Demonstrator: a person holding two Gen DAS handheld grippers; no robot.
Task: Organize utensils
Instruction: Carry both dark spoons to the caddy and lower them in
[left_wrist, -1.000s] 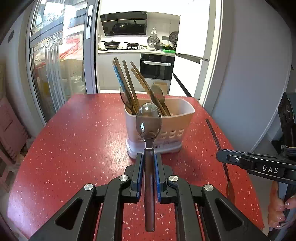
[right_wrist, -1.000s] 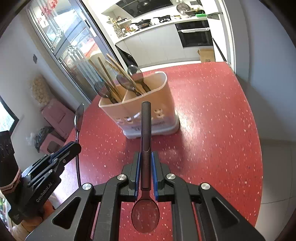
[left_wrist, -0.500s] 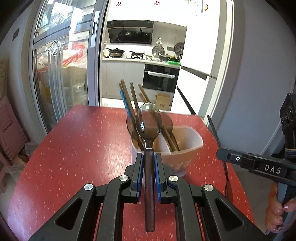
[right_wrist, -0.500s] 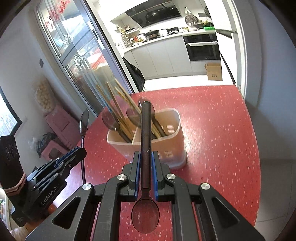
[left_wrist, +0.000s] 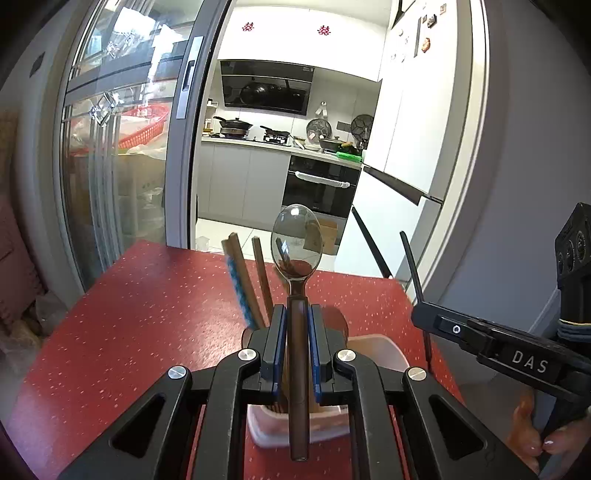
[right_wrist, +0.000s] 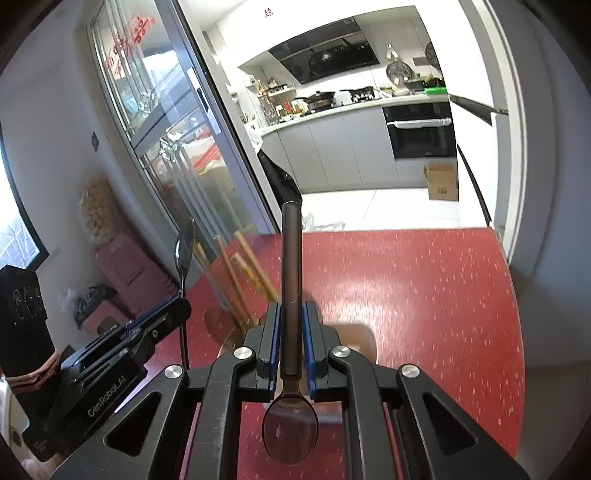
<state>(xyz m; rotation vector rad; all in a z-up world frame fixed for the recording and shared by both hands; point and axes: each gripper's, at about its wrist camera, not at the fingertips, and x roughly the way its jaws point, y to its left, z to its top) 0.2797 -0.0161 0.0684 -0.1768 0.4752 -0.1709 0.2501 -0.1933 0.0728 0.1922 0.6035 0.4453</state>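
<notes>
A pale plastic utensil holder (left_wrist: 380, 350) stands on the red speckled table (left_wrist: 140, 314), mostly hidden behind the grippers. Wooden chopsticks (left_wrist: 260, 277), one with a blue patterned end, lean out of it toward 11 o'clock; its compartments cannot be told apart.

The left gripper (left_wrist: 297, 345) is clamped narrow on a dark-handled spoon (left_wrist: 296, 243), its shiny bowl pointing to 12 o'clock, above the holder. The right gripper (right_wrist: 289, 341) pinches a second spoon (right_wrist: 291, 266) the other way round: handle toward 12 o'clock, bowl at 6 o'clock, close to the camera.
</notes>
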